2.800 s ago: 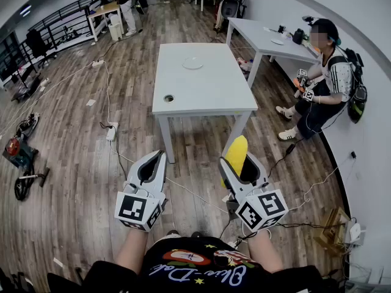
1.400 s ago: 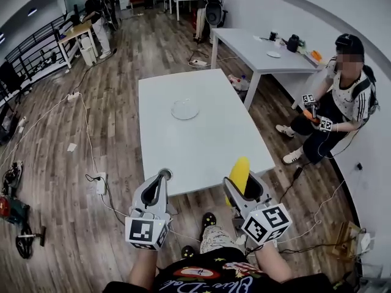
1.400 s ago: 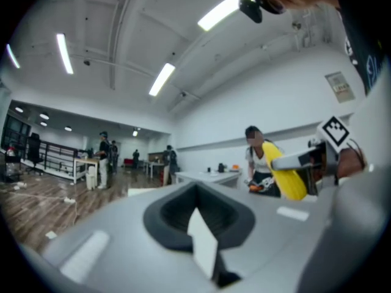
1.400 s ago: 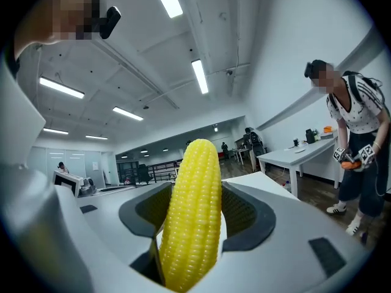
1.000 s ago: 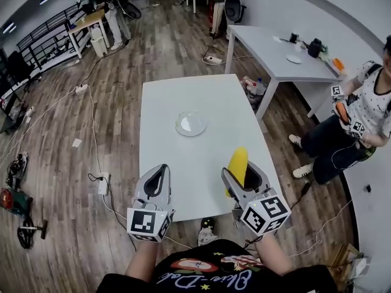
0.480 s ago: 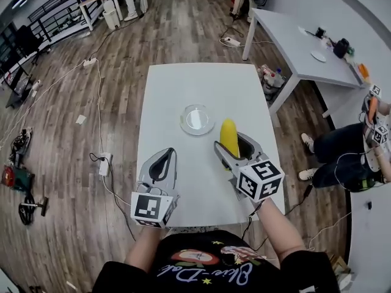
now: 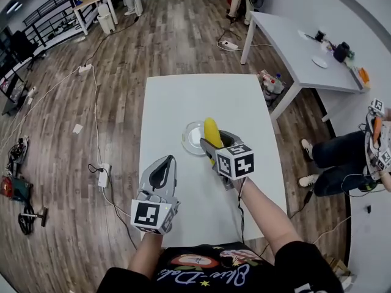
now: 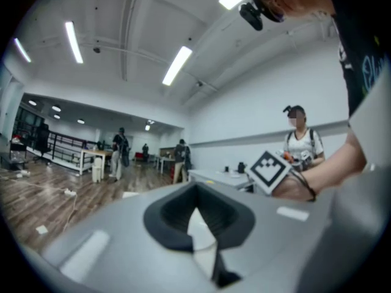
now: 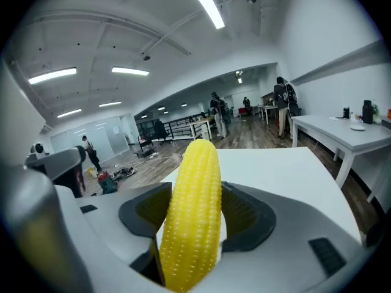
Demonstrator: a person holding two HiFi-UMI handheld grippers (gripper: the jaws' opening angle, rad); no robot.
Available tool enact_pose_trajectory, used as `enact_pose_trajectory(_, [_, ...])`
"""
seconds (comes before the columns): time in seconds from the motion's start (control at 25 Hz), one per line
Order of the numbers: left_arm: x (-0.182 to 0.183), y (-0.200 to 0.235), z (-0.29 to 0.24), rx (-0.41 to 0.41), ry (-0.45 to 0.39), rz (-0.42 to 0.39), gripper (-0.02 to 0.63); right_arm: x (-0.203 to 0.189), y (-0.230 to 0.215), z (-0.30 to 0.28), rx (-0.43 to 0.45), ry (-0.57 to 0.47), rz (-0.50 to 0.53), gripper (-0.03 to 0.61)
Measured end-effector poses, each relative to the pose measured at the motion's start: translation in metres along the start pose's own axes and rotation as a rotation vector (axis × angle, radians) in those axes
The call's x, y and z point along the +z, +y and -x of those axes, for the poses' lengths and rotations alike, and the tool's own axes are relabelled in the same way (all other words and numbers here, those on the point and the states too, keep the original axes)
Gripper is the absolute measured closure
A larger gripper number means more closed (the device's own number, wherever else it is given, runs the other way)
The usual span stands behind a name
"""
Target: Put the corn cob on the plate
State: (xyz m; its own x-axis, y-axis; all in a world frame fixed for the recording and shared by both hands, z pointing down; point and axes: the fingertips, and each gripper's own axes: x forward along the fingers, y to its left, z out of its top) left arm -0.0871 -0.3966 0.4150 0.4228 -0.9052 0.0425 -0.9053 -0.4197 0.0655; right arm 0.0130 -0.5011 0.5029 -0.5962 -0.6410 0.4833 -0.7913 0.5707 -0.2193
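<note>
The corn cob [image 9: 192, 207] stands pinched between the two jaws of the right gripper [image 7: 214, 144], which press against its sides. Its lower part sits deep in the dark recess between them, and its rounded tip reaches well past the jaw tips. In the head view the corn cob [image 7: 211, 129] reaches forward from those jaws over the right part of the clear plate [image 7: 188, 140], which lies just ahead of and below the jaw tips. Whether the cob touches the plate cannot be told. The plate rests near the middle of a white table [image 7: 183, 96], whose top stretches out beyond the jaws in the right gripper view. Behind the jaws sits this gripper's marker cube [image 7: 235, 161], held by the person's outstretched right arm. The left gripper [image 7: 162, 162] hovers over the near left part of the table, well apart from the plate. Its jaws are pressed together with nothing between them. Off beyond the right gripper's side, past the table edge, another person [image 7: 374, 148] stands beside a second white table [image 7: 293, 47].
</note>
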Motion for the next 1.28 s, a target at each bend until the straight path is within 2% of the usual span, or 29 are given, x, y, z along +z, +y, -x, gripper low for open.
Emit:
enact_pose_trajectory(0.2, [-0.008,0.021,-0.002,0.030,0.023,0.021,0.626,-0.003,-0.017,-0.055,-0.010,0.099,-0.002,0.319])
enact_pose_trajectory(0.36, [-0.008,0.030,-0.003,0.043,0.025,0.047,0.626,-0.011,-0.037,-0.087,-0.054,0.198,0.011,0.319])
enact_pose_trajectory(0.84, [-0.020,0.064,0.006,0.083,0.048,0.067,0.626,-0.049,-0.040,-0.136,-0.058,0.376,0.045,0.319])
enact_pose_trajectory(1.04, [-0.023,0.070,0.002,0.078,0.055,0.070,0.626,-0.053,-0.041,-0.140,-0.064,0.363,0.056,0.319])
enact_pose_trajectory(1.28, [-0.025,0.062,0.000,0.057,0.063,0.064,0.626,-0.040,-0.031,-0.125,-0.013,0.230,0.108,0.318])
